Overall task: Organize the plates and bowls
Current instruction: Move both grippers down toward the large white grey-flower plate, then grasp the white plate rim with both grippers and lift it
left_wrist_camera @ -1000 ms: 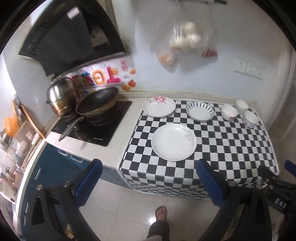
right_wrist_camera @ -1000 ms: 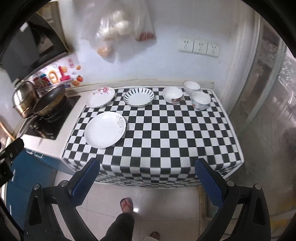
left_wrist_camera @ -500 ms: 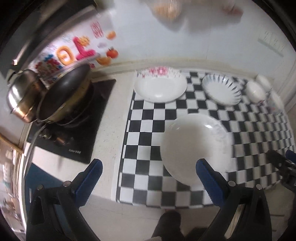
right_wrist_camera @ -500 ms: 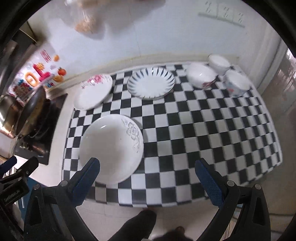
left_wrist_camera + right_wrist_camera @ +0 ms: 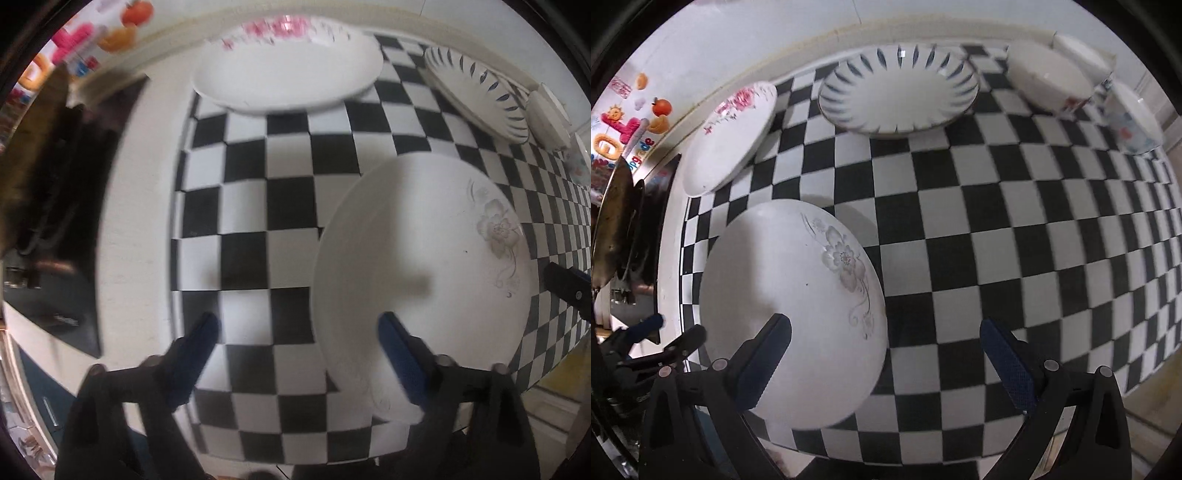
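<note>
Both tools dropped close over tabletop (image 5: 997,229); left tool (image 5: 299,332) jaws narrowing, straddling grey-flower plate (image 5: 424,266) rim, ungripped; right tool (image 5: 886,336) released.

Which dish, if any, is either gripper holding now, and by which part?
Nothing is held. The left gripper straddles the grey-flower plate's left rim, jaws closing, untouched; the right gripper is open.

checkered counter (image 5: 997,221) | on it: 3 plates (image 5: 790,314), 3 bowls (image 5: 1049,81) at back
</note>
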{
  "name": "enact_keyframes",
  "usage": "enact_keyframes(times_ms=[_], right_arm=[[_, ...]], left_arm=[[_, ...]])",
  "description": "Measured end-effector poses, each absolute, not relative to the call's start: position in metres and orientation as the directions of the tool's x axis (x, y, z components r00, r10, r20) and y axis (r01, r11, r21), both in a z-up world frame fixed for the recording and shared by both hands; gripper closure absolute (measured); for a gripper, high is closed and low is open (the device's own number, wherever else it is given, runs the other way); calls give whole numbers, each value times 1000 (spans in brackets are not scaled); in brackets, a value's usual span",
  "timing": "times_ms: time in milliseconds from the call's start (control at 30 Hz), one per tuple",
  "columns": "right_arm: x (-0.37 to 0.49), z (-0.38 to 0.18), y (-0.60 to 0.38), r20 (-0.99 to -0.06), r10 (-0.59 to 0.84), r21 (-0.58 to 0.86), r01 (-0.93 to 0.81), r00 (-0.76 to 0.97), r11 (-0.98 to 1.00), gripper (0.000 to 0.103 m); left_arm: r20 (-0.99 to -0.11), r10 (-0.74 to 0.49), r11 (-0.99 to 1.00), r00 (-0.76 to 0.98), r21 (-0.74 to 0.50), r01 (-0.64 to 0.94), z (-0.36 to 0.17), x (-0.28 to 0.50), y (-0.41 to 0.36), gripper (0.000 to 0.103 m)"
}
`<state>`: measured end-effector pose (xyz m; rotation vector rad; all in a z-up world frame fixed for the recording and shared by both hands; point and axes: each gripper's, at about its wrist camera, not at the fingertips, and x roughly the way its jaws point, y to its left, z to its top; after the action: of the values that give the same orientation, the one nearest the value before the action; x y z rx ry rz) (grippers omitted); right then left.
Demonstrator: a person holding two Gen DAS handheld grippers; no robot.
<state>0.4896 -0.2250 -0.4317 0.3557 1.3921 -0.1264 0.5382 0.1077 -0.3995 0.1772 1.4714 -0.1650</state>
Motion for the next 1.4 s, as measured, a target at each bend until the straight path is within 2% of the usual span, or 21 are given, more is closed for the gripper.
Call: enact_keyframes(times_ms=[33,133,233,300,367,433,467,500,600,1000,1400], right_arm=[[494,-439,-226,-976,144,188,294,166,937,0],[501,-459,-226,-970,212,238,298,115,925,3],[507,-475,-226,-961,264,275,303,78,912,13],[511,-485,-226,-949,311,310,313,49,898,30],[512,-492,-227,-935,352,342,325,29,882,38],[515,-493,-228,-928,370,361,322,33,875,60],[516,-495,-226,-921,389,373,322,18,870,67],[516,-498,-226,-919,394,372,329,0,868,68],[518,-498,-225,-930,366,347,305,-6,887,81],[508,-482,-240,-926,376,369,260,26,892,85],[490,-451,-288,-935,337,355,303,112,884,85]], left_arm=[[-997,-4,977,78,13,212,-406,542,107,29],[-999,2,977,39,10,213,-421,548,105,39],[-998,-55,980,20,-50,190,-423,554,103,42],[-996,-89,979,5,-86,185,-425,559,100,43],[-995,-104,979,7,-101,178,-423,562,100,44],[-994,-110,977,8,-106,186,-421,565,98,49],[-993,-117,974,6,-113,194,-420,566,96,52],[-993,-122,972,1,-119,201,-420,568,93,56],[-993,-118,977,-6,-117,180,-421,577,88,57],[-995,-96,981,27,-90,173,-417,562,58,57],[-990,-132,955,45,-115,275,-397,561,-8,57]])
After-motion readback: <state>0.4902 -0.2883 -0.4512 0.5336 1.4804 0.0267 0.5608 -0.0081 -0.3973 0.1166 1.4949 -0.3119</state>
